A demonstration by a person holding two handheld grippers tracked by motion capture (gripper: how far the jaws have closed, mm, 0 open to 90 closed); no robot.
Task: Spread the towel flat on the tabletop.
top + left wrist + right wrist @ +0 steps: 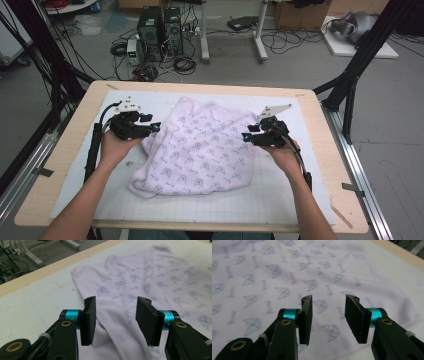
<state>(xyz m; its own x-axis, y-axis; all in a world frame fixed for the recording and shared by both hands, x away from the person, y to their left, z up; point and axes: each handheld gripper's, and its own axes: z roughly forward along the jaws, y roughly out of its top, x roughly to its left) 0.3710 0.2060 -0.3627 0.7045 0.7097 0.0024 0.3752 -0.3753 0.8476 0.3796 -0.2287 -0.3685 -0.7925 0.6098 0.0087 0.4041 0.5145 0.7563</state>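
A pale lilac towel [197,147] with a small blue print lies rumpled and roughly folded on the white mat [280,195]. My left gripper [151,123] hovers at the towel's left edge, jaws apart with nothing between them. In the left gripper view the towel [150,282] lies under and beyond the open left gripper [116,320]. My right gripper [248,133] sits over the towel's right side, also open and empty. The right gripper view looks down past the spread right gripper [329,318] onto the towel [274,277], whose hem runs near the mat.
The mat covers a wooden table [65,150] with bare margins left and right. Black frame posts [360,60] stand at both back corners. Computer towers [160,32], cables and a stand's legs [260,47] sit on the floor beyond the far edge.
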